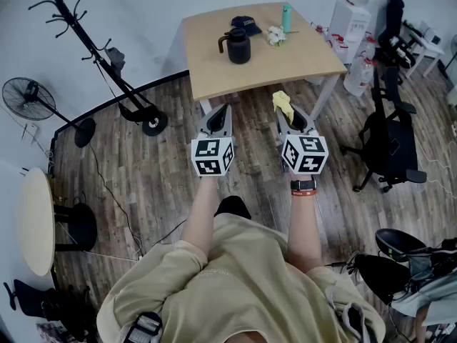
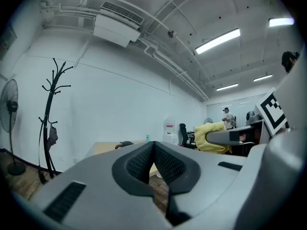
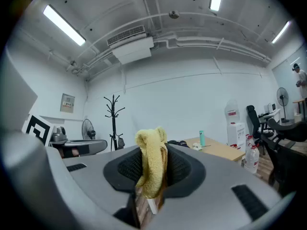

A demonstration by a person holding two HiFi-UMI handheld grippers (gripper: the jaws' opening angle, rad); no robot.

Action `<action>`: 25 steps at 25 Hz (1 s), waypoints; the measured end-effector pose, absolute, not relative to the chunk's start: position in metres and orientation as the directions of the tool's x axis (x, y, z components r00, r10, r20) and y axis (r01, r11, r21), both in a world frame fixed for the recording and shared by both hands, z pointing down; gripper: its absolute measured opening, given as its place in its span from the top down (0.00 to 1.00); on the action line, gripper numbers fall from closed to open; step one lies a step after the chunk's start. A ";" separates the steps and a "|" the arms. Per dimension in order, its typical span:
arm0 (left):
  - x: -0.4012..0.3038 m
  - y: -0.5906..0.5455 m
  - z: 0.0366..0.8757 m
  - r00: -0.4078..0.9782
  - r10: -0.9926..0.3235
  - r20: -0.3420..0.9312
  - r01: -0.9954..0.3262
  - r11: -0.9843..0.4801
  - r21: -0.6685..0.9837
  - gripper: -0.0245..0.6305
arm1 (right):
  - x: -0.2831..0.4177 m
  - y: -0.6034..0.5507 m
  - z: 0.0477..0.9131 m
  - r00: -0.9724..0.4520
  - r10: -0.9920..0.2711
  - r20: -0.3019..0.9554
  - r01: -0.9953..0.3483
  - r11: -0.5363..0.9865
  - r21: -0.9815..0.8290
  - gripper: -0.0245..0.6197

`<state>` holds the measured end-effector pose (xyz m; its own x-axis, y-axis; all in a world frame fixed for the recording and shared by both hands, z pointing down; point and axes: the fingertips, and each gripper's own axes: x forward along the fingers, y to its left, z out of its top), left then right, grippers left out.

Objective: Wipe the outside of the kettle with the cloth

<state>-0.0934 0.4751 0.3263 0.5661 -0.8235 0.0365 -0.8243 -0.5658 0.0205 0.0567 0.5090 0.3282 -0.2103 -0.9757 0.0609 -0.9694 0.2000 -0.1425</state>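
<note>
A black kettle [image 1: 236, 46] with a handle on its left stands upright on the wooden table [image 1: 285, 66] ahead. My right gripper [image 1: 288, 111] is shut on a yellow cloth [image 1: 283, 102], held over the floor short of the table's near edge. In the right gripper view the yellow cloth [image 3: 151, 166] hangs pinched between the jaws. My left gripper [image 1: 222, 111] is beside it, shut and holding nothing. In the left gripper view its jaws [image 2: 153, 164] meet at the tips, and the yellow cloth [image 2: 211, 137] shows at the right.
On the table behind the kettle lie a dark cap [image 1: 246, 24], a teal bottle [image 1: 286, 17] and a white bundle [image 1: 275, 36]. A coat rack [image 1: 107, 59] and fan [image 1: 32, 98] stand at the left, office chairs [image 1: 389, 138] at the right. A round side table [image 1: 36, 220] is near left.
</note>
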 end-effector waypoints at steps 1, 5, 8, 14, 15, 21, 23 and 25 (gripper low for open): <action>-0.091 0.474 0.324 0.573 -0.819 0.026 -0.819 -0.573 0.027 0.93 | 0.059 0.506 0.327 -0.210 -0.976 0.058 -0.970 0.200 -0.141 0.78; -0.087 0.458 0.321 0.571 -0.821 -0.004 -0.820 -0.571 0.037 0.93 | 0.064 0.484 0.330 -0.218 -0.974 0.057 -0.968 0.208 -0.139 0.78; -0.083 0.427 0.329 0.561 -0.828 -0.007 -0.827 -0.560 0.034 0.93 | 0.065 0.450 0.340 -0.236 -0.969 0.068 -0.964 0.224 -0.145 0.78; -0.083 0.322 0.342 0.554 -0.833 -0.015 -0.829 -0.553 0.087 0.93 | 0.051 0.347 0.359 -0.269 -0.957 0.114 -0.953 0.247 -0.172 0.78; -0.081 0.302 0.343 0.555 -0.832 -0.007 -0.828 -0.554 0.089 0.93 | 0.047 0.327 0.360 -0.280 -0.953 0.117 -0.951 0.259 -0.168 0.78; -0.083 0.188 0.342 0.559 -0.829 0.035 -0.827 -0.553 0.102 0.93 | 0.017 0.210 0.356 -0.335 -0.931 0.144 -0.936 0.311 -0.168 0.78; -0.083 0.150 0.342 0.560 -0.828 0.037 -0.826 -0.555 0.095 0.93 | 0.012 0.172 0.365 -0.331 -0.925 0.185 -0.934 0.294 -0.201 0.78; -0.085 0.115 0.345 0.561 -0.827 0.037 -0.826 -0.556 0.094 0.93 | 0.003 0.137 0.371 -0.337 -0.919 0.205 -0.930 0.292 -0.222 0.78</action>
<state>-0.0850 0.1152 0.3449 0.5607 -0.8272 0.0368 -0.8261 -0.5557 0.0938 0.0033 0.1367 0.3708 -0.3375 -0.9188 0.2050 -0.9302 0.2921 -0.2221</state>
